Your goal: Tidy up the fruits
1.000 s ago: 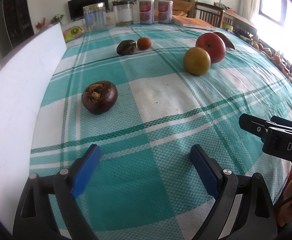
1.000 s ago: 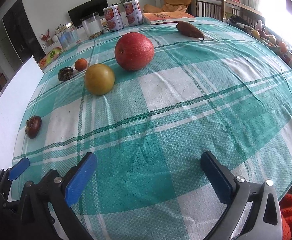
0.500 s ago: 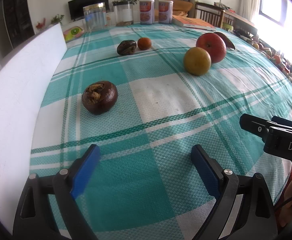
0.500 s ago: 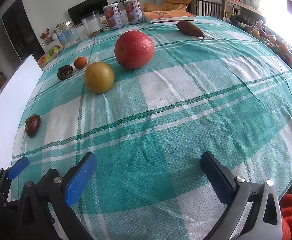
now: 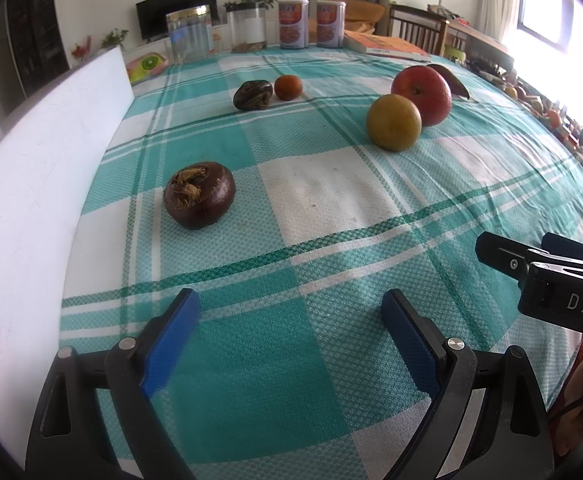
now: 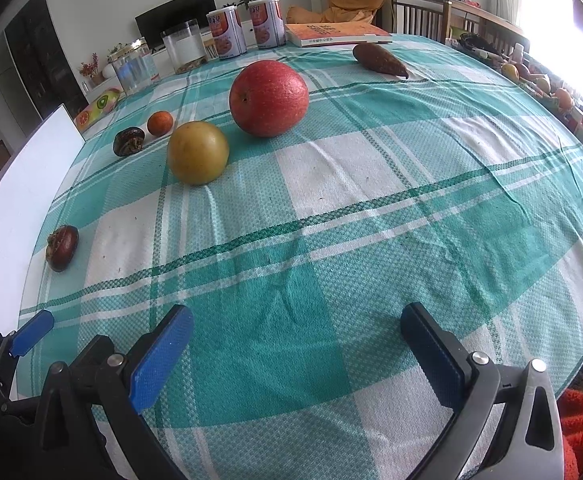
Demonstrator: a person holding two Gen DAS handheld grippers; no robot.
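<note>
Nothing sorted yet, by the look of it. Left gripper [image 5: 291,308] & right gripper [image 6: 297,322]: jaws wide apart, empty. 6 fruits scattered ahead on teal-checked tablecloth [image 6: 371,240]; dark brown round fruit [image 5: 199,195] nearest, ahead-left of left gripper.

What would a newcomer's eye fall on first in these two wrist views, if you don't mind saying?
Most likely the big red fruit near the middle of the teal checked tablecloth, with a yellow round fruit right beside it. Next comes the dark brown fruit lying alone near the white board at the table's left edge. In front, the left gripper and the right gripper both stand open and empty over the cloth.
</note>
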